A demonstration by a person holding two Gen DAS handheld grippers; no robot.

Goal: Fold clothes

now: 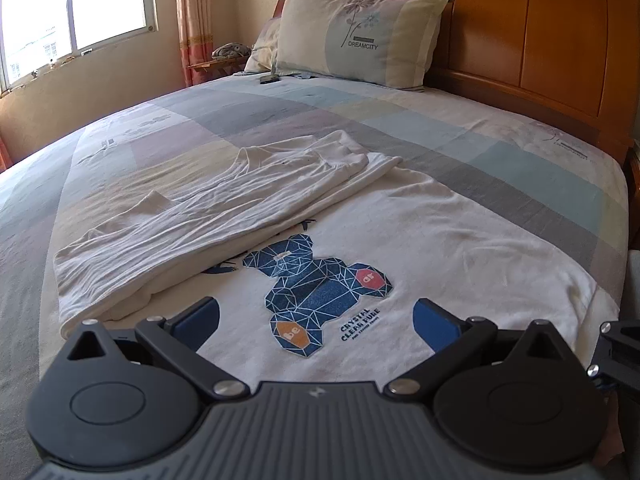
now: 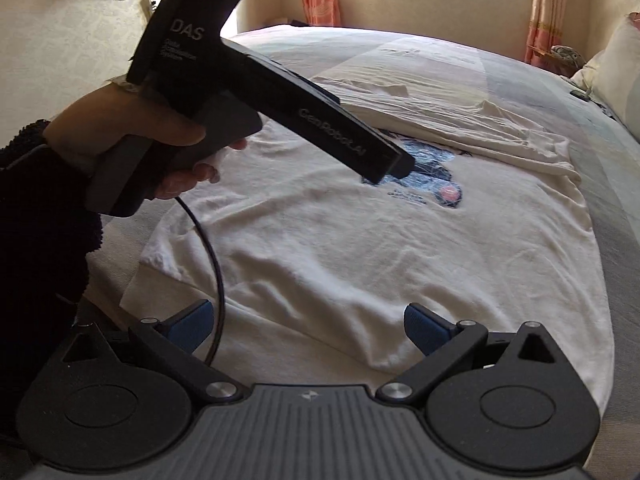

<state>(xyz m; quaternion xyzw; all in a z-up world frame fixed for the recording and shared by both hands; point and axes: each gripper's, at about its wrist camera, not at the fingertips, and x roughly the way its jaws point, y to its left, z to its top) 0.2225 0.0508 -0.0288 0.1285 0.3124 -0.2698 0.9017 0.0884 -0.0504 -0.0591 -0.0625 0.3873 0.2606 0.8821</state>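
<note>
We work over a bed [image 1: 500, 152] covered in a pale patchwork sheet, with a wooden headboard [image 1: 532, 28], a pillow [image 1: 356, 36] marked DREAMCITY, and a curtained window [image 1: 76, 4] in a cream wall. The white T-shirt [image 1: 440, 240] lies flat on the sheet, its blue bear print [image 1: 312, 280] up and one side folded over the middle. Our left gripper [image 1: 316, 322] hovers above the print, jaws spread and empty. Our right gripper [image 2: 306, 326] hangs wide apart over the shirt's near edge, holding nothing. A hand [image 2: 132, 148] grips the left tool's handle.
</note>
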